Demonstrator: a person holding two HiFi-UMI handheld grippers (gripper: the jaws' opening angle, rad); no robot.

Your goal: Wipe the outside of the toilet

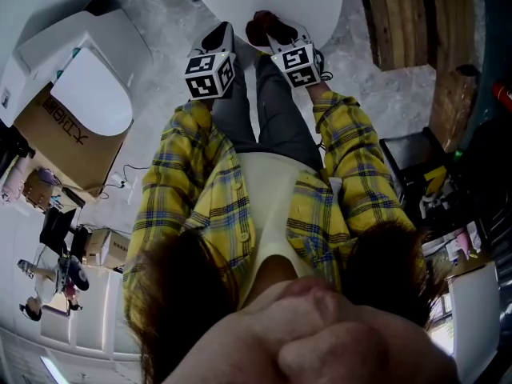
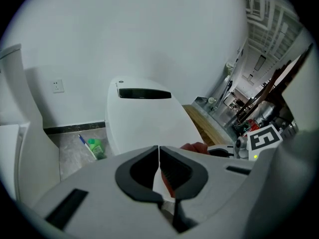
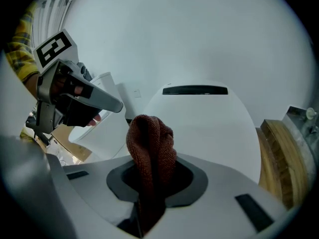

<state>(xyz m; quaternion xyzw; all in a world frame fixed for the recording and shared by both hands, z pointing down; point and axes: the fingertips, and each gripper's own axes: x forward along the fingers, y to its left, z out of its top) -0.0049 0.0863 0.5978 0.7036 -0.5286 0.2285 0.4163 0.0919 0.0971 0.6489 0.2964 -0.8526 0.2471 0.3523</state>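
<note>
**Right gripper** [image 3: 151, 171]: jaws clamped on a rust-brown cloth [image 3: 151, 143]. The cloth stands in a folded bunch above the jaw pads. Its lower end drops out of sight between the jaw bodies.

**Left gripper** [image 2: 159, 151]: jaws closed tip to tip, with nothing between them. A sliver of the cloth shows just past its right jaw; the gripper body hides the rest.

**Toilet** [image 2: 147, 116]: white, lid down, with a dark strip at the back of the lid. It stands against a white wall [image 2: 149, 34], directly ahead of both grippers. The cloth is at the near end of the lid; whether it touches cannot be told. The head view shows only the near curve of the lid, cut by the top edge. The bowl and base are hidden in every view.

**Second toilet** [image 1: 88, 78]: white, on the person's left. A cardboard box [image 1: 64, 138] is against it, beside or beneath, which is unclear. In the right gripper view the left gripper largely covers it.

**Green bottle** [image 2: 94, 147]: lies on the grey floor [image 2: 70, 153] beside the toilet, with a thin blue-tipped stick next to it. It is too small to read.

**Wooden board** [image 3: 281, 153]: right of the toilet, cut by the picture's edge.

**Yellow plaid shirt** [image 1: 192, 182]: worn by the person. It fills the lower head view and blocks the floor beneath.
</note>
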